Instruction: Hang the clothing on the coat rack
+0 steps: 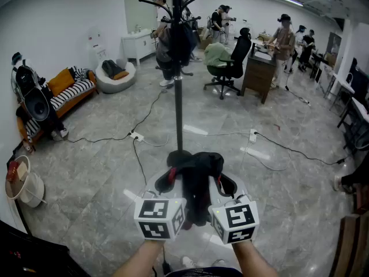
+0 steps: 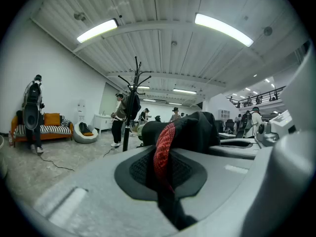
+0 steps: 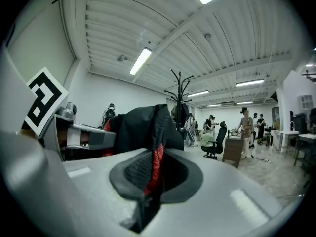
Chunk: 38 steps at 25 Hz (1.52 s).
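A black garment with red trim [image 1: 195, 178] is stretched between both grippers at waist height. My left gripper [image 1: 168, 180] is shut on its left part, and the red edge of the black garment [image 2: 165, 147] runs down between the jaws. On the other side, my right gripper [image 1: 222, 184] is shut on the garment's right part [image 3: 148, 132]. Straight ahead stands the black coat rack [image 1: 177, 68], with dark clothes [image 1: 176, 42] hanging near its top. The coat rack [image 2: 132, 107] shows far off in the left gripper view, and the coat rack [image 3: 180, 105] also appears beyond the cloth in the right gripper view.
Cables and a power strip [image 1: 136, 135] lie on the grey tiled floor around the rack's base. An orange striped sofa [image 1: 63, 94] and a speaker [image 1: 36, 104] line the left wall. A person in an office chair [image 1: 226, 62], a desk [image 1: 258, 71] and several standing people are behind.
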Each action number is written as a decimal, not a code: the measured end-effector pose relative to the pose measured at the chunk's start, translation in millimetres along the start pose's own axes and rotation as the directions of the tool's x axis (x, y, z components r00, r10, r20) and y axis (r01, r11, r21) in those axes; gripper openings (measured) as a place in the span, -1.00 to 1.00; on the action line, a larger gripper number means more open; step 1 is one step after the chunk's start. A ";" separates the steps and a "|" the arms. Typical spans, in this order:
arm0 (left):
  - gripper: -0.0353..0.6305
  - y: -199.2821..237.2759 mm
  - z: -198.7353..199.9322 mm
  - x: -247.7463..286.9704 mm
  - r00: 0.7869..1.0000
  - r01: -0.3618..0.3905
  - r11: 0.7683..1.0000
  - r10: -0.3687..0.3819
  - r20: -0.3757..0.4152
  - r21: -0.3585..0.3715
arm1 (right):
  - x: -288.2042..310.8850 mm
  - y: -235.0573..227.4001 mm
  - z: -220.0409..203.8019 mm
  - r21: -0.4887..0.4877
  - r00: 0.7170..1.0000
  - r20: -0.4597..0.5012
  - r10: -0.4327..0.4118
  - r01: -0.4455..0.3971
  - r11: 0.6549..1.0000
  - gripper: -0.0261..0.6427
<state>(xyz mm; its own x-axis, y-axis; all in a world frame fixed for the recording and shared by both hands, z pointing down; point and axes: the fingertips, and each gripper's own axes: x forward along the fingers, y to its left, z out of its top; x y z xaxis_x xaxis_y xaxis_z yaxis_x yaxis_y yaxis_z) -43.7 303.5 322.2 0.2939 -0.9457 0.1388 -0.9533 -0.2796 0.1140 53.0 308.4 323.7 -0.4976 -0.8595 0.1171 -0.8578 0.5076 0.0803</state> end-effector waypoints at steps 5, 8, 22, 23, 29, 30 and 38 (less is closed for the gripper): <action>-0.83 -2.5 -1.9 8.2 1.000 0.021 1.000 -0.021 0.001 0.000 | 2.7 -6.4 -2.2 -0.012 1.000 0.003 -0.023 0.023 1.000 -0.85; -0.83 -5.9 -2.2 12.7 0.999 0.039 0.999 -0.039 -0.007 0.000 | 3.7 -10.8 -3.4 0.002 0.999 0.002 -0.035 0.035 0.999 -0.85; -0.83 11.6 -15.0 36.3 0.999 0.023 1.000 -0.023 -0.036 0.009 | 31.0 -15.5 -19.3 0.035 1.000 -0.005 -0.017 0.018 0.999 -0.85; -0.83 13.9 -14.6 39.3 0.999 0.018 1.000 -0.018 -0.037 0.011 | 35.1 -15.8 -19.6 0.038 1.000 -0.003 -0.011 0.011 0.999 -0.85; -0.83 24.4 -10.7 70.6 0.999 -0.006 1.000 0.006 -0.036 0.017 | 65.2 -31.9 -20.1 0.044 1.000 0.008 0.016 -0.016 0.999 -0.85; -0.83 26.0 -9.7 77.8 0.999 -0.010 1.000 0.011 -0.035 0.018 | 71.3 -36.1 -20.0 0.044 1.000 0.012 0.020 -0.020 0.999 -0.85; -0.83 36.2 3.3 143.6 0.999 -0.029 0.999 0.030 -0.039 0.020 | 125.9 -79.0 -14.5 0.050 0.999 0.018 0.038 -0.039 0.998 -0.85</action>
<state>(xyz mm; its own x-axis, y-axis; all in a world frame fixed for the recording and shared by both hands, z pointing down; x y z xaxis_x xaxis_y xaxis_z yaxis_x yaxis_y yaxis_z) -36.2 157.1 343.0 0.2676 -0.9465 0.1804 -0.9627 -0.2549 0.0903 59.9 161.0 346.4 -0.5322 -0.8405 0.1018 -0.8432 0.5370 0.0261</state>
